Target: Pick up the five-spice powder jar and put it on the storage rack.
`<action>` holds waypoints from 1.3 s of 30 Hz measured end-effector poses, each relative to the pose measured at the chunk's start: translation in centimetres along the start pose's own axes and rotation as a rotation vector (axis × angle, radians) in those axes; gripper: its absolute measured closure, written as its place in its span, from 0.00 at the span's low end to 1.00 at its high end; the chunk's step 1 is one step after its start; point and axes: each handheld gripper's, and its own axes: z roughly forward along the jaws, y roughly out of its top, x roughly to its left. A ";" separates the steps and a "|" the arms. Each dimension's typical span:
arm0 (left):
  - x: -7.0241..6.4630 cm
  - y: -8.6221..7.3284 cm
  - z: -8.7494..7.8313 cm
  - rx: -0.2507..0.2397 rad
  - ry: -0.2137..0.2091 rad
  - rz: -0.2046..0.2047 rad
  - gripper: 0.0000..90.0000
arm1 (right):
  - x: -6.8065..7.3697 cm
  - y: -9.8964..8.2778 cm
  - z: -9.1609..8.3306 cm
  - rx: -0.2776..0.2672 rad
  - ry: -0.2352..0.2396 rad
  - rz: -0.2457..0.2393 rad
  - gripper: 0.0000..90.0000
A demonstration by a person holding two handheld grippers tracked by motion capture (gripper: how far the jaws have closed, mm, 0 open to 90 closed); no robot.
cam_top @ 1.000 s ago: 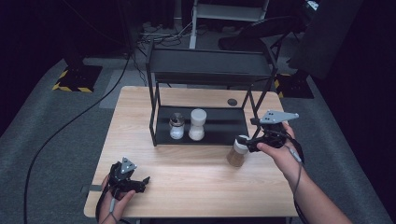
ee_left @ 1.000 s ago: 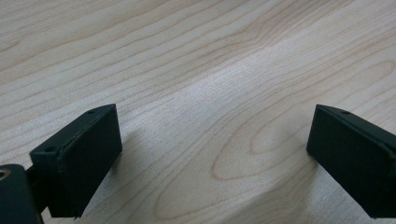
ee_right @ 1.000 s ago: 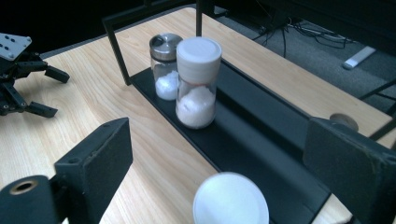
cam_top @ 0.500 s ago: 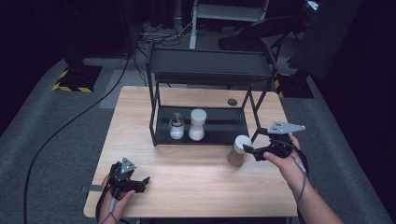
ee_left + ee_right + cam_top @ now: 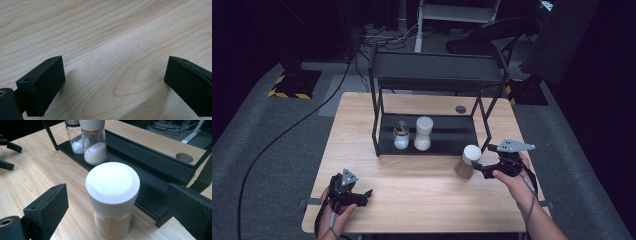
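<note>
- Since a second back, the right gripper (image 5: 478,168) dropped lower and its jaws were opening, spice jar (image 5: 468,161) standing between them, untouched.
- Left gripper (image 5: 365,195) sat at 7 o'clock on the table (image 5: 422,200), jaws wide, nothing in them.
- Jar stood at 4 o'clock, just off the black rack (image 5: 437,75).

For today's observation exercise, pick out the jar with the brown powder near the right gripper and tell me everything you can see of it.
The brown-powder jar is a clear, glass-like cylinder with a wide, white, plastic-looking cap, flat on top. It holds tan powder. It stands upright on the wooden table, just in front of the black rack's lower shelf, near its right front leg. The right gripper has its jaws open on either side of it; they have just been opening, and the pads stand clear of the jar. Nothing else touches it.
</note>
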 end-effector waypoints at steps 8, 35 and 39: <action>0.0 0.0 0.0 0.000 0.000 0.000 0.03 | -0.7 -1.7 1.1 -0.037 0.007 0.021 0.06; 0.0 0.0 0.0 -0.001 0.001 -0.002 0.03 | -0.4 -1.6 4.1 -0.020 0.022 -0.093 0.37; 0.0 0.0 0.0 -0.001 0.001 -0.001 0.03 | -0.4 -1.4 4.0 -0.011 0.024 -0.097 0.37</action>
